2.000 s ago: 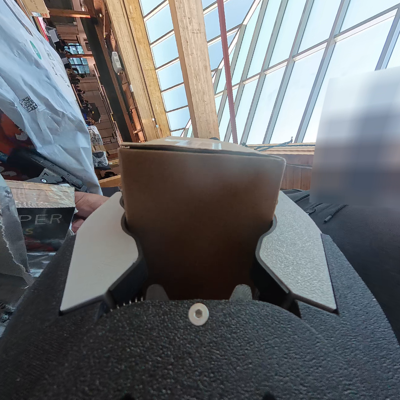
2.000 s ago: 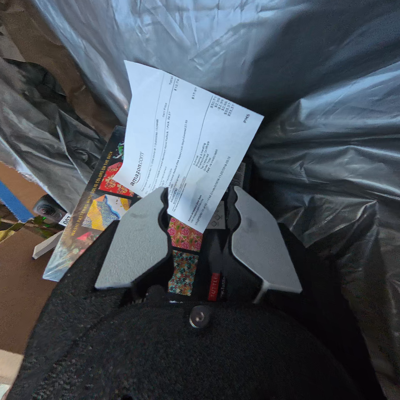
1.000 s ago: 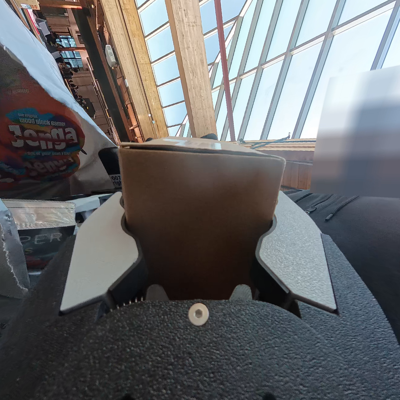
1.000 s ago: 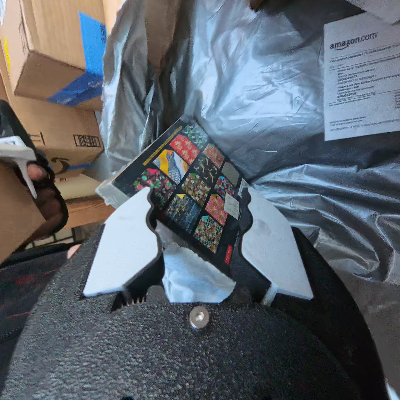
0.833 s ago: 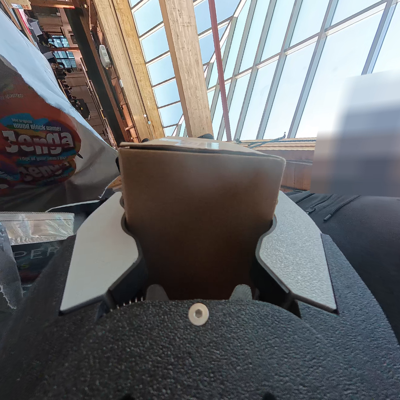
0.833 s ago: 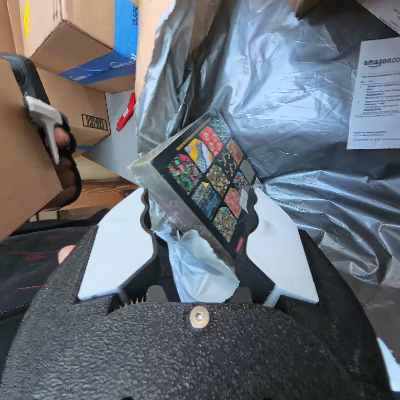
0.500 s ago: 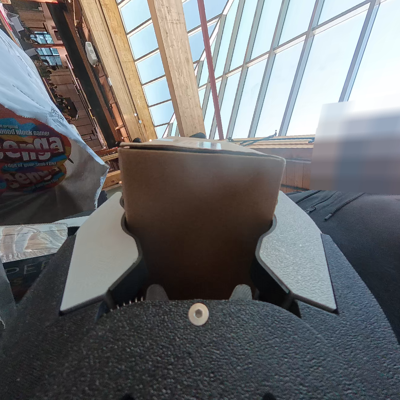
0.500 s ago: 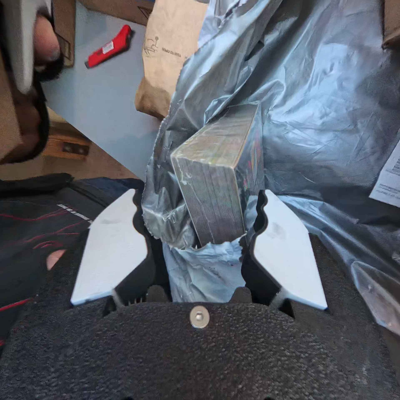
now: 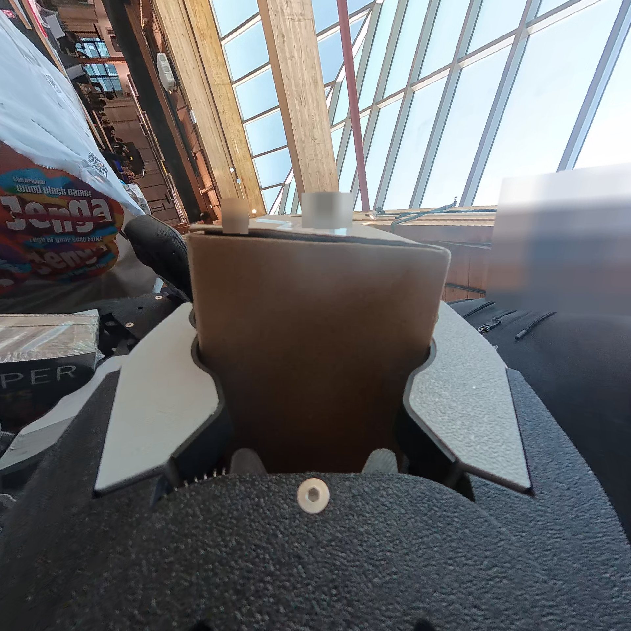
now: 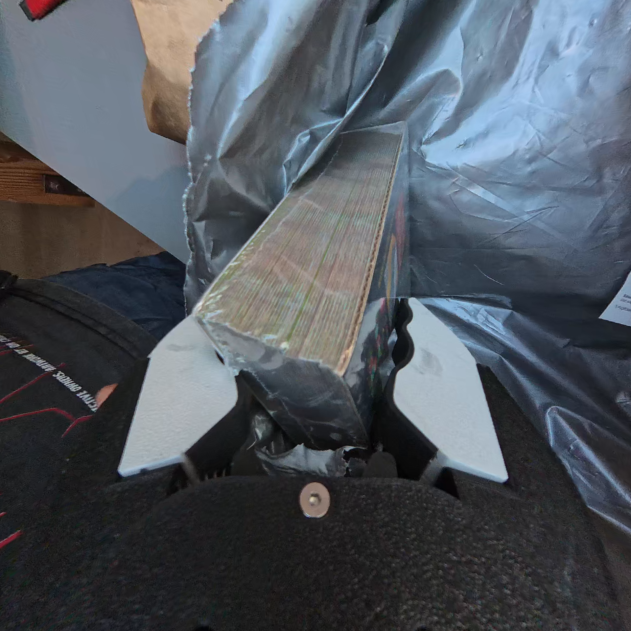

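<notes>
Cardboard box (image 9: 317, 327), brown, clamped between both fingers of left gripper (image 9: 312, 341), jaws spread wide on its sides, held up off any surface, top flap edge taped. Right gripper (image 10: 307, 345) closed at medium width on a shrink-wrapped paper pack (image 10: 307, 259), a fold of grey plastic mailer bag (image 10: 495, 170) pinched in with it; pack sticks out of the bag's torn mouth, tilted, corner toward camera. Beside left gripper: a second wrapped pack (image 9: 44, 338), a colourful game box (image 9: 58, 232) half in a white mailer. Behind right: brown paper bag (image 10: 167, 68), grey tabletop (image 10: 68, 85), white printed slip (image 10: 618, 307). Far: timber beams (image 9: 300, 95), glazed roof (image 9: 495, 102), sky
</notes>
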Demonstrator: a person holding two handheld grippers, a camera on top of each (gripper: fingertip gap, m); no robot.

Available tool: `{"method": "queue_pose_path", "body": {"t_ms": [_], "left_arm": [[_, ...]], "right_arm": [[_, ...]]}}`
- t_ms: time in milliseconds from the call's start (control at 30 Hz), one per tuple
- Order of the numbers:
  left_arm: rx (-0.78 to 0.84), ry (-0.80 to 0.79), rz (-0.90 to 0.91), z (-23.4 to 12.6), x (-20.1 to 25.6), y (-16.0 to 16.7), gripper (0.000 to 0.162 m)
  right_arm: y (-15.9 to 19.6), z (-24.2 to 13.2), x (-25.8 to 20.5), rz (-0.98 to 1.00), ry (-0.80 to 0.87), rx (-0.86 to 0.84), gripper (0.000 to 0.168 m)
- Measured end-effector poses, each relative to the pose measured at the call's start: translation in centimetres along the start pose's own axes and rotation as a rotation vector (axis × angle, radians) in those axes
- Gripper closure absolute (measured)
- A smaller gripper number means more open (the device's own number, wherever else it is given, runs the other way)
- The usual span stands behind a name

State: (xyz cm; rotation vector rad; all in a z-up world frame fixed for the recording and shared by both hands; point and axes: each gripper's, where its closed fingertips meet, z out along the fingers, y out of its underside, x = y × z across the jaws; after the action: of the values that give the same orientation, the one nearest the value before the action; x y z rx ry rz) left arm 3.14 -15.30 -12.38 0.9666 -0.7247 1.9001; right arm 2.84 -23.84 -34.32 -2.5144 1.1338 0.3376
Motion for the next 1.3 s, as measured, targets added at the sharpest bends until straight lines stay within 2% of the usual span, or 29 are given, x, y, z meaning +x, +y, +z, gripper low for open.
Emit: {"method": "queue_pose_path", "body": {"t_ms": [300,533,733,1000,1133,1300], "left_arm": [[-0.034,0.052,-0.001,1.5,0.1,0.7,0.04],[-0.004,0.055,-0.017,0.0,-0.2,1.8,0.04],[0.022,0.052,0.002,-1.1,0.4,1.7,0.04],[0.08,0.02,0.003,-3.3,0.6,1.3,0.04],[0.08,0.013,-0.001,-3.4,0.4,1.2,0.04],[0.06,0.017,0.001,-2.5,-0.1,0.9,0.04]], "right_arm": [[0.9,-0.9,0.6,-0.031,0.06,-0.05,0.086],[0.7,-3.0,4.0,0.162,-0.025,0.049,0.098],[0.0,-3.3,5.6,0.225,-0.112,0.055,0.099],[-1.6,-3.4,6.4,0.349,-0.149,0.192,0.095],[-1.4,-3.2,6.9,0.327,-0.092,0.14,0.096],[-0.9,-2.9,7.3,0.251,0.085,0.032,0.096]]}}
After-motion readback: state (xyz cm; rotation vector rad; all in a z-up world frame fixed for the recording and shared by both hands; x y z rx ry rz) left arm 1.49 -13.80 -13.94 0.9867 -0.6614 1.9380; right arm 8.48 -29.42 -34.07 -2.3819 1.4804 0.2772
